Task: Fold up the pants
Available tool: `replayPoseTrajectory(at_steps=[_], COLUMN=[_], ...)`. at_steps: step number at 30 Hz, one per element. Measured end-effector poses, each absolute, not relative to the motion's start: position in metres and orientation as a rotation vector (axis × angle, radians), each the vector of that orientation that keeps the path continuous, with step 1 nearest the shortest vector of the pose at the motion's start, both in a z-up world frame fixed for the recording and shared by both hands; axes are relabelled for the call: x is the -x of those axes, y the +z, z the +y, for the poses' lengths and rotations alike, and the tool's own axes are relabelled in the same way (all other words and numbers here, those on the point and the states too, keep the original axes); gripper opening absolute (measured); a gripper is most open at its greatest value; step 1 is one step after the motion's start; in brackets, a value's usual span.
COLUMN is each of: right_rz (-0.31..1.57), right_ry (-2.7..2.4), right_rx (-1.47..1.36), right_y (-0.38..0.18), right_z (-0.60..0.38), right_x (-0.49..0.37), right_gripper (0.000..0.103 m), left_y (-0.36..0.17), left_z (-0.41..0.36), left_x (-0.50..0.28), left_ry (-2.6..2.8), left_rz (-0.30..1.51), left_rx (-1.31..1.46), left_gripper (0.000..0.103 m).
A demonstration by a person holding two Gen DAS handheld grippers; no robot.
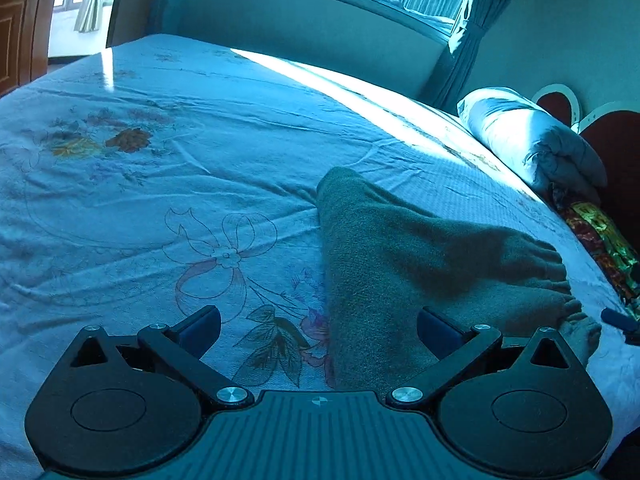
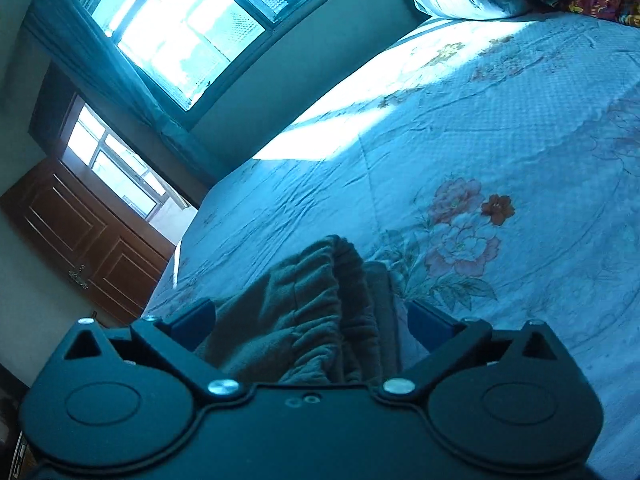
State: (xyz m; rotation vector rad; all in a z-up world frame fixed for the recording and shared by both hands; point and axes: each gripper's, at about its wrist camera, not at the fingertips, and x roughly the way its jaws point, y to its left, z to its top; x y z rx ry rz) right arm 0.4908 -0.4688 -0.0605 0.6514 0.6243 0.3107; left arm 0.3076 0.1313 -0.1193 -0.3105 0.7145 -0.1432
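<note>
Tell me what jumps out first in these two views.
The grey-green pants lying on the flowery bedsheet, gathered waistband toward the right gripper. Both grippers are open, the left gripper hovering over the pants. A bright strip of sunlight crosses the bed's far side below the window.

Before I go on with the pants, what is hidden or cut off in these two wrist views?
- Left wrist view: the pants' near end is covered by the left gripper's body.
- Right wrist view: the pants' lower part is hidden behind the right gripper; the leg ends are out of view.
- Left wrist view: a blue object is cut off by the right edge; unidentifiable.
</note>
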Motion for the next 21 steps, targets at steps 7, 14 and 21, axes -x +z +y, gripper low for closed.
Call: replayPoseTrajectory(at_steps=[7, 14, 21], right_rz=[0.758, 0.782, 0.800], right_ry=[0.379, 0.450, 0.523], right_rx=[-0.863, -0.873, -0.907], right_y=[-0.124, -0.129, -0.132], right_z=[-0.478, -0.463, -0.456], right_x=[-0.511, -0.526, -0.535], right_gripper=[0.098, 0.098, 0.092], left_y=[-0.153, -0.162, -0.169], left_z=[0.139, 0.124, 0.138], left_x=[-0.343, -0.358, -0.361], left_ry=[-0.351, -0.376, -0.406], left_rz=[0.813, 0.850, 0.855], left_rx=[0.688, 0.661, 0.721], left_gripper=[0.103, 0.103, 0.082])
